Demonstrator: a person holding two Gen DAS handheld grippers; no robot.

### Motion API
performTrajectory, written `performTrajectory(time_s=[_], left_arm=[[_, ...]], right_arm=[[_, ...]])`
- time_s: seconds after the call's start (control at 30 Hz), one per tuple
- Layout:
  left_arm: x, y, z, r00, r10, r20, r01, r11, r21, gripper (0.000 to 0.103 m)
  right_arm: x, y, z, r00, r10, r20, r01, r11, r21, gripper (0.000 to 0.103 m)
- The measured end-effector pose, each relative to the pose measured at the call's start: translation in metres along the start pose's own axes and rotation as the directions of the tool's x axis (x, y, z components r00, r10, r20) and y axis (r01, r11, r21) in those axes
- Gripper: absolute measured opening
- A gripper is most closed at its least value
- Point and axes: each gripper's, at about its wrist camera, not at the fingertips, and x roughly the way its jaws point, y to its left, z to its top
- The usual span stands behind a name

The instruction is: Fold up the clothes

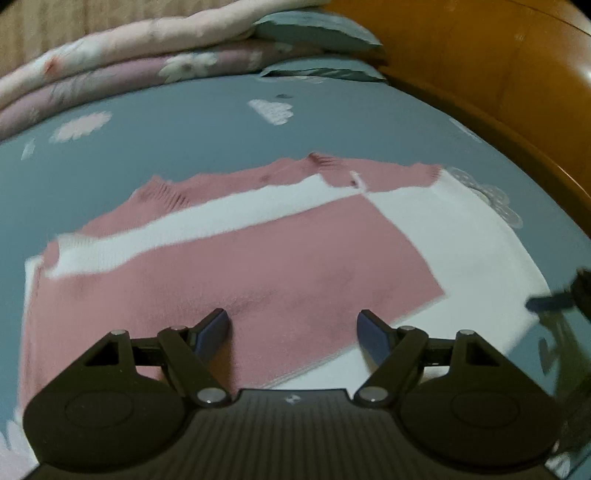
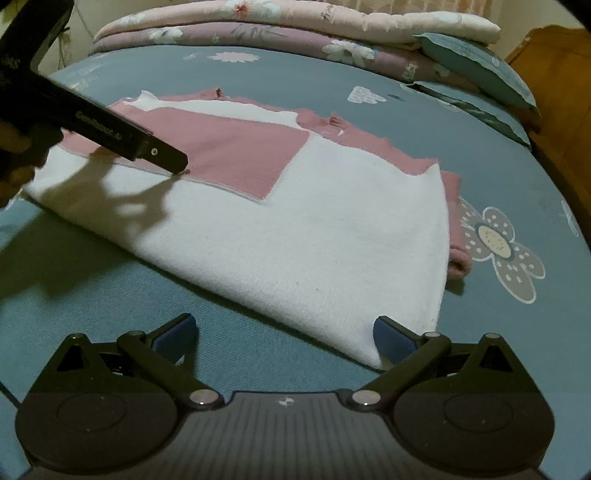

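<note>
A pink and white knitted sweater (image 1: pixel 266 266) lies partly folded on the blue bed sheet (image 1: pixel 184 140). My left gripper (image 1: pixel 293 328) hovers open over its pink panel, nothing between the fingers. In the right wrist view the same sweater (image 2: pixel 314 229) spreads out ahead, white part nearest. My right gripper (image 2: pixel 284 334) is open just before the sweater's near white edge; its right fingertip (image 2: pixel 391 338) sits at the white corner. The left gripper (image 2: pixel 110 129) shows there too, held by a hand above the sweater's left side.
Folded floral quilts (image 2: pixel 258 26) and blue pillows (image 2: pixel 476 66) lie at the far side of the bed. A wooden headboard (image 1: pixel 498 81) borders the bed on the right. The sheet (image 2: pixel 110 288) carries printed flowers (image 2: pixel 498 243).
</note>
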Motion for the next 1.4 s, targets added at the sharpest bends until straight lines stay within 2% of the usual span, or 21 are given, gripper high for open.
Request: performTrajectory(time_s=[0.1, 0.17, 0.27, 0.37, 0.4, 0.53, 0.63, 0.83, 0.93, 1.17, 1.3, 1.4], left_arm=[[-0.026, -0.012, -0.008, 1.0, 0.015, 0.027, -0.02, 0.977, 0.211, 0.079], [-0.041, -0.02, -0.019, 0.999, 0.021, 0.035, -0.032, 0.935, 0.353, 0.082], [-0.055, -0.034, -0.041, 0.998, 0.038, 0.04, -0.054, 0.841, 0.539, 0.082], [-0.063, -0.049, -0.066, 0.997, 0.056, 0.052, -0.076, 0.716, 0.694, 0.082], [-0.061, -0.052, -0.072, 0.996, 0.067, 0.054, -0.086, 0.688, 0.72, 0.082], [-0.05, -0.061, -0.086, 0.992, 0.101, 0.075, -0.122, 0.623, 0.773, 0.083], [-0.043, -0.067, -0.088, 0.988, 0.115, 0.107, -0.155, 0.587, 0.795, 0.089], [-0.029, -0.08, -0.086, 0.977, 0.12, 0.175, -0.211, 0.489, 0.846, 0.093], [-0.024, -0.081, -0.086, 0.972, 0.133, 0.194, -0.234, 0.447, 0.864, 0.095], [-0.031, -0.057, -0.101, 0.953, 0.23, 0.197, -0.272, 0.363, 0.891, 0.095], [-0.035, -0.044, -0.109, 0.938, 0.283, 0.202, -0.289, 0.312, 0.905, 0.095], [-0.038, -0.032, -0.116, 0.922, 0.329, 0.206, -0.303, 0.277, 0.912, 0.095]], right_arm=[[-0.011, -0.002, 0.003, 1.0, -0.022, 0.02, 0.023, 0.998, -0.066, 0.103], [-0.017, -0.004, 0.006, 0.999, -0.028, 0.026, 0.031, 0.992, -0.119, 0.103], [-0.018, 0.001, 0.013, 0.999, -0.035, 0.029, 0.04, 0.975, -0.217, 0.103], [-0.015, 0.016, 0.021, 0.999, -0.018, 0.041, 0.031, 0.937, -0.348, 0.103], [-0.012, 0.023, 0.024, 0.999, -0.012, 0.04, 0.027, 0.919, -0.394, 0.103], [0.002, 0.055, 0.034, 0.998, 0.017, 0.052, 0.013, 0.845, -0.534, 0.103], [0.012, 0.077, 0.042, 0.997, 0.042, 0.059, 0.001, 0.806, -0.592, 0.103], [0.02, 0.101, 0.05, 0.994, 0.088, 0.058, -0.034, 0.788, -0.615, 0.103], [0.023, 0.099, 0.049, 0.995, 0.077, 0.063, -0.022, 0.788, -0.616, 0.103], [0.026, 0.084, 0.047, 0.997, 0.026, 0.078, 0.028, 0.781, -0.624, 0.103], [0.024, 0.063, 0.039, 0.997, -0.035, 0.075, 0.075, 0.76, -0.646, 0.103], [0.022, 0.046, 0.028, 0.992, -0.1, 0.082, 0.129, 0.724, -0.678, 0.103]])
